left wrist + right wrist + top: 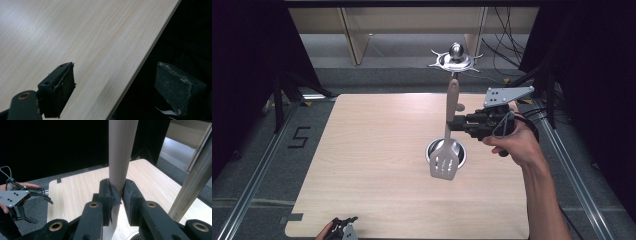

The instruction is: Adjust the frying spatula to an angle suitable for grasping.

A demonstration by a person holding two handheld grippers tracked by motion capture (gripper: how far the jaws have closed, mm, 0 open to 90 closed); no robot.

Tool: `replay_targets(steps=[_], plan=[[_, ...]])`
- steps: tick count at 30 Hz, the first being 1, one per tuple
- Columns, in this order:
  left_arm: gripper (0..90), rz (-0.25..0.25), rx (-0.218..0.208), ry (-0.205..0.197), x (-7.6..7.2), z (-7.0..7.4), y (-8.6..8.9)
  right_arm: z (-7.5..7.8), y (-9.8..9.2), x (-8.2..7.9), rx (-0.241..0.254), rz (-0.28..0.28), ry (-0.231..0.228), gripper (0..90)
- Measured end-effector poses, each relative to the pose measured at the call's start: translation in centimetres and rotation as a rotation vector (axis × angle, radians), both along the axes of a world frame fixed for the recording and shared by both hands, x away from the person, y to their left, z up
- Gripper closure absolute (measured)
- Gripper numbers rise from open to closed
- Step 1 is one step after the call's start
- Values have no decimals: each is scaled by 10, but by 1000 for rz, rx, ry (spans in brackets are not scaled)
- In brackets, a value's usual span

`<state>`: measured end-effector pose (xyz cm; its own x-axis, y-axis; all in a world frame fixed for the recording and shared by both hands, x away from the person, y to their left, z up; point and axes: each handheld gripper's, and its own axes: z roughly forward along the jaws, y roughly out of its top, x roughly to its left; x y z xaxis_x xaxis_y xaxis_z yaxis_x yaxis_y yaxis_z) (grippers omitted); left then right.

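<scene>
Clamped jaws of the right gripper point(455, 123) are seen in the high view on the handle of a slotted spatula point(446, 150), held upright above a round metal container point(459, 152) set on the wooden table point(377, 160). The left gripper point(343, 226) sits at the near edge.

Left gripper view: jaws are spread apart over the table point(87, 37) edge.

Right gripper view: the spatula point(121, 157) handle is pinched between the pads point(107, 195).

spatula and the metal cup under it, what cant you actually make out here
- Cup, high view: the spatula head covers much of its opening, so its contents can't be told.
- Spatula, right gripper view: head cut off by the bottom edge, behind the right gripper.
- Left gripper, high view: cut off by the bottom edge.
</scene>
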<state>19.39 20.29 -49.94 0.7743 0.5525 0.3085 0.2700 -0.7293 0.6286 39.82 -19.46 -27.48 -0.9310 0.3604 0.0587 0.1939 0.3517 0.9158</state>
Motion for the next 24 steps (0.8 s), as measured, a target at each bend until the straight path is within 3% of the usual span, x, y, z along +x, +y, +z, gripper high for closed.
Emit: replay_targets(steps=[4, 12, 19, 24], plan=[[154, 8, -5, -9, 0, 0, 0, 0, 2, 2, 2, -8, -11, 786], [154, 0, -1, -1, 0, 0, 0, 2, 4, 5, -7, -6, 13, 786], [154, 7, 2, -11, 0, 0, 0, 4, 7, 7, 6, -16, -5, 786], [154, 5, 0, -9, 0, 0, 0, 5, 7, 12, -4, -15, 22, 786]])
